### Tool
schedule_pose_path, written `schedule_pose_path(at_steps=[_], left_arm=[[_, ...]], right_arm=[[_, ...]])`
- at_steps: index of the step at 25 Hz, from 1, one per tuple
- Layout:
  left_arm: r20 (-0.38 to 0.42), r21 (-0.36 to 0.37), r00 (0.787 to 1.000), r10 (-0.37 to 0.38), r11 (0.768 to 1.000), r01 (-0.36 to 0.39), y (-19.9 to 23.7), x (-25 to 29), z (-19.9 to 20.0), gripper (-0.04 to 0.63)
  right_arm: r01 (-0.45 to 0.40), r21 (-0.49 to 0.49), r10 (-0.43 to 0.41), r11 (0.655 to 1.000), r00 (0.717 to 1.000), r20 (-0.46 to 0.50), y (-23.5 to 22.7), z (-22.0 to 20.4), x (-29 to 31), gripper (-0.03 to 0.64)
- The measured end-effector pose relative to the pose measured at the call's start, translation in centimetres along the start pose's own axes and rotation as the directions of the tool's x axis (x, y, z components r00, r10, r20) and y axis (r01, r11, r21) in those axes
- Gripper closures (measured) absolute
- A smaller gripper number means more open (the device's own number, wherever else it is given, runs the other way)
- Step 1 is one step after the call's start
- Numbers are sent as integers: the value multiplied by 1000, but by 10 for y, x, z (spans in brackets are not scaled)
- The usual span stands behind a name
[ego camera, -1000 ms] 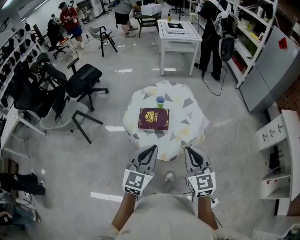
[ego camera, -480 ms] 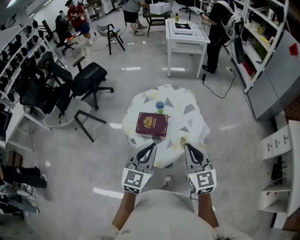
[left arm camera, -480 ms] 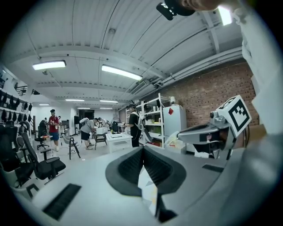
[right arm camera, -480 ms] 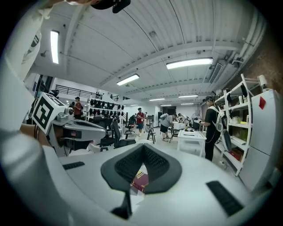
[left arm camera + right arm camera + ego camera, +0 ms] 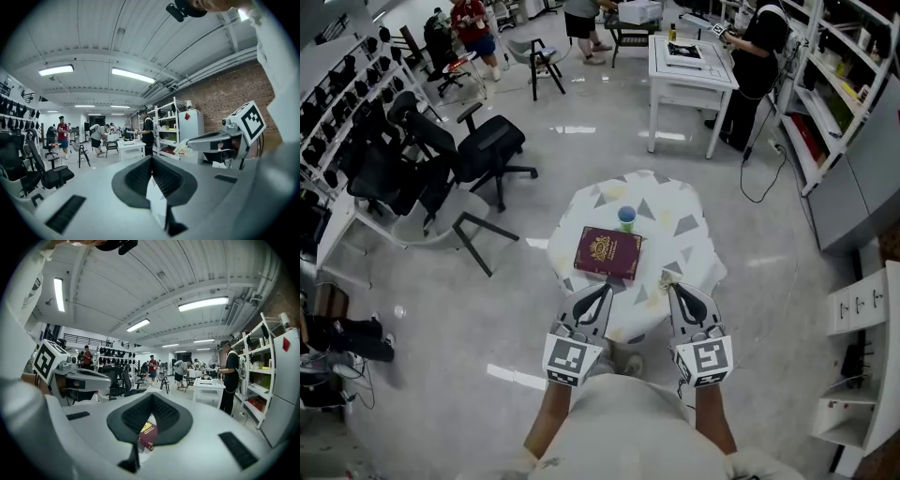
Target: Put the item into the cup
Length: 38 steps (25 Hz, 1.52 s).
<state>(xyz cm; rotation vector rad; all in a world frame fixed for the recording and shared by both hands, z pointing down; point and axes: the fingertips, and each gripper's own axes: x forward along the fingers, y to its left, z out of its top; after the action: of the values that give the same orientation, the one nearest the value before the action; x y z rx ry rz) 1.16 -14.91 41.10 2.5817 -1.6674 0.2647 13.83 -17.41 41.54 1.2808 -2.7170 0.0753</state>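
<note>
holding both tools out side by side over the near edge of a small round table draped in a white cloth with grey triangles, the person points the left gripper and the right gripper forward across the top. each gripper has its jaws clenched, tips pressed together, with nothing caught in them. in the left gripper view only patterned cloth shows through the gap behind the meeting tips, and in the right gripper view a corner of a maroon book shows there, lying on the table and not held. that book lies flat ahead of the two grippers, nearer the left one's line. a small pale crumpled item sits on the cloth just ahead of the right gripper's tips, to the right of the book's near corner; whether the tips touch it cannot be told. the cup, blue with a green rim, stands upright beyond the book's far edge, well ahead of both grippers and apart from the item. off to the left of the left gripper stand black office chairs, and far ahead, past the cup, a white desk with a person in black beside it.
</note>
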Motion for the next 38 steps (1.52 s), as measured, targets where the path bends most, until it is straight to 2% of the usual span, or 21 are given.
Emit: schedule_pose_path(at_steps=[10, 26, 38], left_arm=[[0, -16, 1000, -10, 1000, 10, 30, 34, -1, 583], [-17, -50, 994, -106, 993, 105, 120, 108, -9, 583], [-37, -96, 979, -203, 975, 198, 163, 146, -35, 583]], right_arm=[[10, 0, -10, 1000, 1000, -20, -15, -1, 40, 612], [97, -4, -97, 995, 992, -86, -33, 2, 139, 612], [179, -19, -179, 984, 968, -174, -33, -17, 182, 612]])
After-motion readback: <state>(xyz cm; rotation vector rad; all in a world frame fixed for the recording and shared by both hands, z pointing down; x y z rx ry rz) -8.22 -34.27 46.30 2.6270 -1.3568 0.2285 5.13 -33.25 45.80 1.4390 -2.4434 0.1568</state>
